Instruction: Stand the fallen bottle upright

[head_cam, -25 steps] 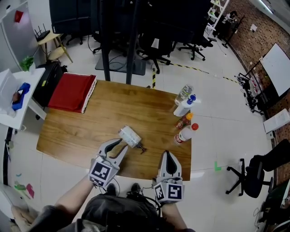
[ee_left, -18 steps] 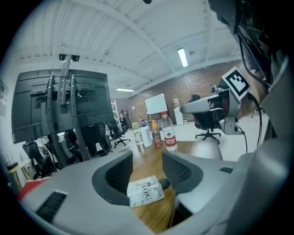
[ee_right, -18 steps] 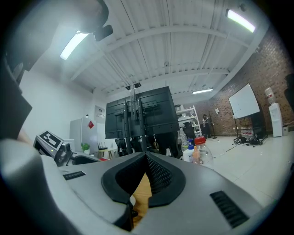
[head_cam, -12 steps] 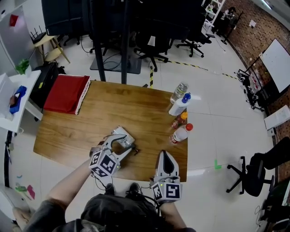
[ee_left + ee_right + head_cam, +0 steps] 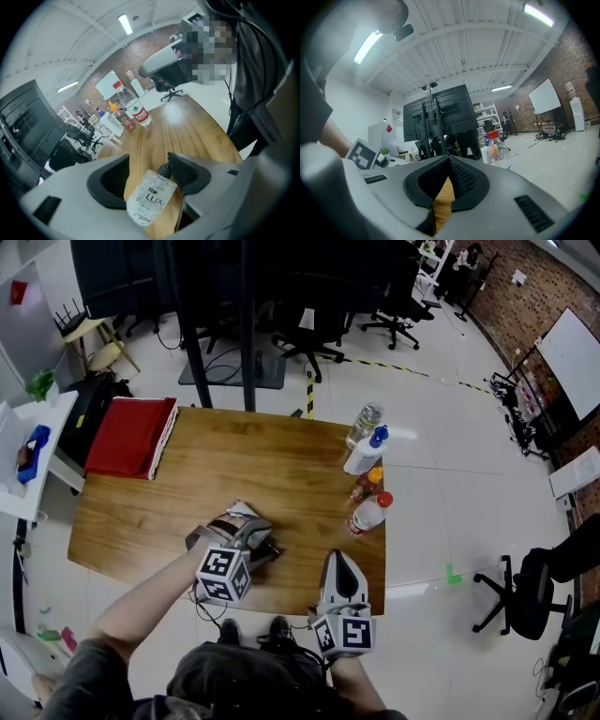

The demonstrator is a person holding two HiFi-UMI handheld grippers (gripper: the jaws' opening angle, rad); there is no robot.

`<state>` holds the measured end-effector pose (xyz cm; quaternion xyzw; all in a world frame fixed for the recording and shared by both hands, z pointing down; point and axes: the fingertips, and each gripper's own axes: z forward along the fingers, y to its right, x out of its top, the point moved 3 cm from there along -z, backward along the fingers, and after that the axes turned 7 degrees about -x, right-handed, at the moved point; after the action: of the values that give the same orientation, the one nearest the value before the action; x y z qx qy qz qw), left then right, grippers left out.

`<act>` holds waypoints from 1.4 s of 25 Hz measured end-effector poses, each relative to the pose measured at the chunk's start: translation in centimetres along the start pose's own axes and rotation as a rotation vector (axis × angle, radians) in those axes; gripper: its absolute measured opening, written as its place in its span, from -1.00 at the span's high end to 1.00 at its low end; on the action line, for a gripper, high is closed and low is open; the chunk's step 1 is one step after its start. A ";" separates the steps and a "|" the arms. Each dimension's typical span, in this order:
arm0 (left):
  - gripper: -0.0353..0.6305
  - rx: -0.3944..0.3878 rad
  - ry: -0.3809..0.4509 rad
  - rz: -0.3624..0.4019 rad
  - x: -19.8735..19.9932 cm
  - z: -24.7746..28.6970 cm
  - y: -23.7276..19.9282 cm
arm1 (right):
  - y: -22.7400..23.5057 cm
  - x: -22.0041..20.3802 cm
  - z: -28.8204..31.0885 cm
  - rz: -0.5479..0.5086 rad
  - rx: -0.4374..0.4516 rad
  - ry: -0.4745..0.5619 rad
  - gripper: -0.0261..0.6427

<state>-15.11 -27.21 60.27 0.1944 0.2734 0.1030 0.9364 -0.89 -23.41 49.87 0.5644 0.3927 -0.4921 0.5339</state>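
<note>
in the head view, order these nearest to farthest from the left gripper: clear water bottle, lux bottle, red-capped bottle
1. LUX bottle: between the left gripper's opening jaws.
2. red-capped bottle: off to the right, at the near end of the bottle row.
3. clear water bottle: at the far end of that same row.

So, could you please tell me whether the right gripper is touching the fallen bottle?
Apart. The head view shows bare table between the right gripper and the bottle; the right gripper view shows its jaws together with nothing between them.
</note>
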 end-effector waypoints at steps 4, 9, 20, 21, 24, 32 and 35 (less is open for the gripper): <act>-0.06 -0.062 -0.062 0.177 0.6 2.0 0.8 | 0.5 -0.3 0.1 0.012 0.000 -0.001 0.92; -0.06 -0.175 -0.197 0.390 -0.7 4.5 2.4 | 1.4 -0.5 0.4 0.021 -0.011 0.002 0.92; -0.06 -0.321 -0.300 0.492 -1.0 7.5 3.8 | 2.5 -0.9 0.8 0.033 -0.022 -0.008 0.92; -0.06 -0.329 -0.314 0.505 -1.0 7.7 4.0 | 2.5 -0.9 0.9 0.035 -0.023 -0.008 0.92; -0.06 -0.336 -0.353 0.528 -1.4 8.4 4.1 | 2.7 -0.9 0.9 0.043 -0.023 -0.008 0.92; 0.11 -0.225 -0.387 0.588 -2.2 10.1 3.8 | 3.8 -0.9 1.3 0.051 -0.028 -0.010 0.92; 0.12 -0.228 -0.392 0.588 -2.2 10.4 3.7 | 4.1 -1.0 1.5 0.049 -0.027 -0.015 0.92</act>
<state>-11.53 -27.74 70.91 0.1752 0.0083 0.3580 0.9171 2.68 -25.31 51.86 0.5629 0.3813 -0.4779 0.5562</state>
